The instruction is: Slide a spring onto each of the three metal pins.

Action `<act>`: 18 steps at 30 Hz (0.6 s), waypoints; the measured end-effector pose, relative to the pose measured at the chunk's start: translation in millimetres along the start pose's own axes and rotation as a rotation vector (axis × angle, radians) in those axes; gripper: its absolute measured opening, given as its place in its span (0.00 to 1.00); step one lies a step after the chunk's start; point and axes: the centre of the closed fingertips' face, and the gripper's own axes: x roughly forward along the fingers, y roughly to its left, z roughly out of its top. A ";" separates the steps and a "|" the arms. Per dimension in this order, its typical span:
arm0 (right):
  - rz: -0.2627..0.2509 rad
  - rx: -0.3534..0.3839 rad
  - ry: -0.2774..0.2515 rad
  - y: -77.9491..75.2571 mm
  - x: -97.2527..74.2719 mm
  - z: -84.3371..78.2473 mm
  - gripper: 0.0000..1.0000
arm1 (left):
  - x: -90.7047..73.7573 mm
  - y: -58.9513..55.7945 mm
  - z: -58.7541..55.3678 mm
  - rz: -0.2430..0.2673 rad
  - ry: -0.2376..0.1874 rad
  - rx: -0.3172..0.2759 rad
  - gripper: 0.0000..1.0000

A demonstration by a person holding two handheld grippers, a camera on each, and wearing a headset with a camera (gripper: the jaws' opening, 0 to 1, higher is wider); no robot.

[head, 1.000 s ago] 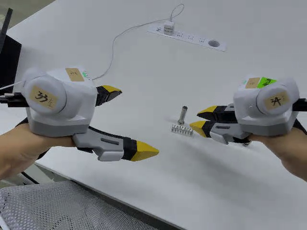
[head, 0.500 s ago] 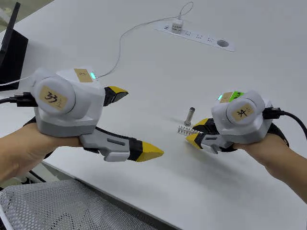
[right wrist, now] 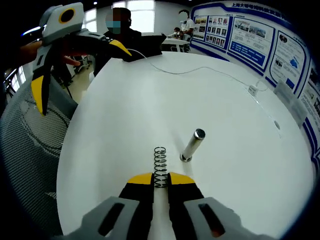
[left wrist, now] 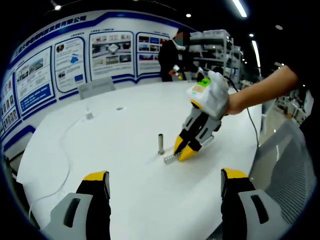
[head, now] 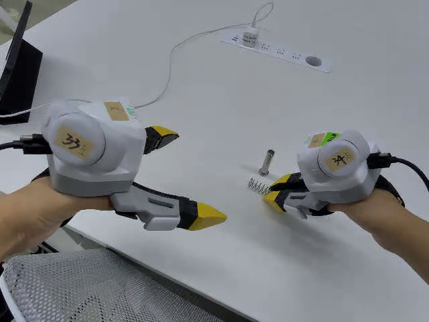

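Spring (head: 257, 186) lies flat on the white desk (head: 221, 87) in the head view, just beside the upright metal pin (head: 267, 162), its near end at the right gripper (head: 273, 194). In the left gripper view, the left gripper (left wrist: 165, 175) hovers with its fingers wide apart. In the right gripper view, the narrowed fingers pinch the spring's near end.

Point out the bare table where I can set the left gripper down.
Bare table lies between the white cable, the power strip and the metal pin, and along the near edge below the spring. Crowded where the right gripper grips the spring beside the pin.
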 end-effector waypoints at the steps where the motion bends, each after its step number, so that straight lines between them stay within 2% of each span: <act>1: 0.003 0.012 -0.004 1.0 0.4 0.6 0.11 | -0.1 -0.9 0.6 -0.002 -0.001 -0.001 0.93; 7: 0.000 0.036 0.002 2.6 0.7 1.1 0.10 | -2.2 -5.1 3.8 -0.002 0.005 0.017 0.93; 12: 0.004 0.057 -0.028 6.5 -14.3 7.6 0.10 | -3.6 -9.2 8.2 -0.003 0.005 0.027 0.92; 14: 0.008 0.031 -0.049 7.9 -24.6 12.8 0.10 | -2.6 -11.7 11.3 -0.005 0.003 0.043 0.91; 16: 0.007 -0.043 -0.055 5.4 -36.6 14.9 0.10 | -2.1 -13.3 16.3 -0.005 -0.004 0.069 0.89; 18: 0.017 -0.063 -0.069 4.2 -51.1 16.5 0.10 | -2.4 -15.3 21.0 -0.013 -0.003 0.094 0.88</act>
